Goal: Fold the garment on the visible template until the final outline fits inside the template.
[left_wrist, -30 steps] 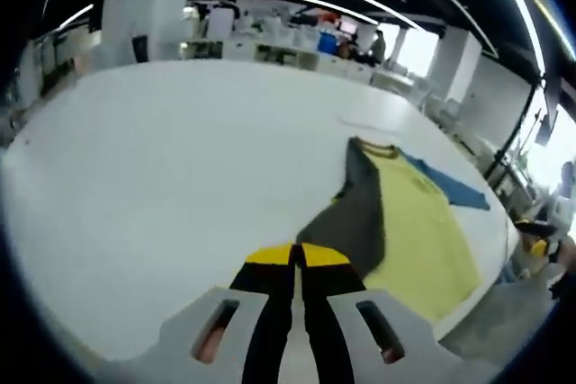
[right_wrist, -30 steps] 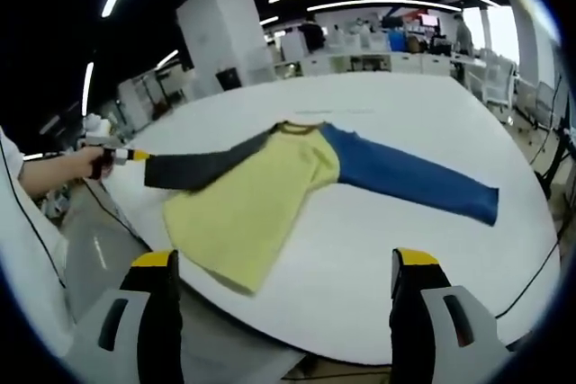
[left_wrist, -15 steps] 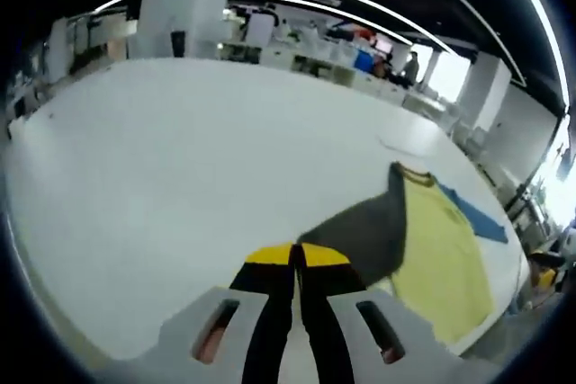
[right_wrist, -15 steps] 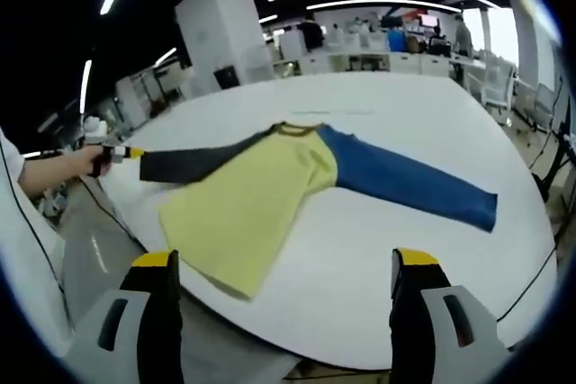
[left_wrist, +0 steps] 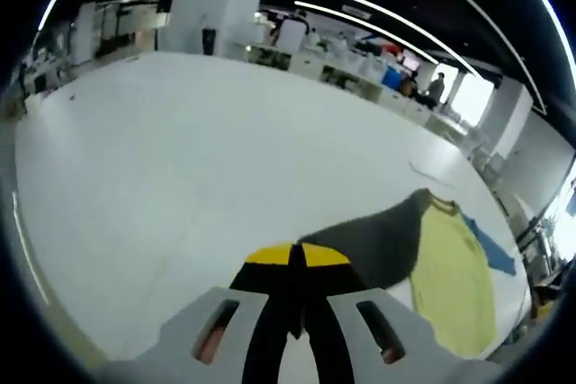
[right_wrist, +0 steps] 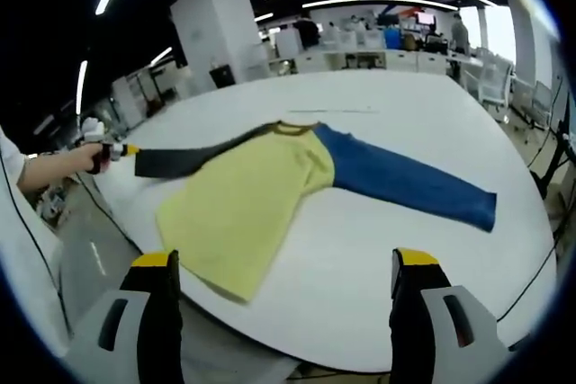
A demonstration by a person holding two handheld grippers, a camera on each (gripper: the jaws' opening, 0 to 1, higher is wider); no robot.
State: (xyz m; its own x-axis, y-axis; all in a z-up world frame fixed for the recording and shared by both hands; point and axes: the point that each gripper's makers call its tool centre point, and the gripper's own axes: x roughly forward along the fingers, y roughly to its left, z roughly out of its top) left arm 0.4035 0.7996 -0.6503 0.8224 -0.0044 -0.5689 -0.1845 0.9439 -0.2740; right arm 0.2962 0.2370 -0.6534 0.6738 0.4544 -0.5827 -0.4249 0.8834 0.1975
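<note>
The left gripper (left_wrist: 296,263) has its two yellow-tipped black fingers (left_wrist: 273,258) pressed together on the cuff end of the dark grey sleeve (left_wrist: 378,240), with no gap between the tips. In the right gripper view this same gripper (right_wrist: 120,152) appears small at the left, held in a person's hand (right_wrist: 90,161), the sleeve drawn out taut from it toward the shirt's collar. The right gripper (right_wrist: 286,267) stands wide apart, its two fingers (right_wrist: 160,308) at either side of the lower view with nothing between them; it hangs off the near table edge and touches nothing.

There is one garment (right_wrist: 247,200): a soft long-sleeved shirt with a pale yellow body, an olive-brown collar band, one dark grey sleeve and one blue sleeve (right_wrist: 409,184). The yellow body lies flat near the close edge of the table (right_wrist: 378,299), slightly rumpled along its hem. The blue sleeve lies straight and flat, pointing out to the right and away from the body. The grey sleeve is lifted off the surface at its held end.

The table is one large, smooth, matt white surface with a rounded edge. No outline of a template can be made out on it in either view. Beyond it stand a white pillar (right_wrist: 216,29), rows of desks and long ceiling strip lights.
</note>
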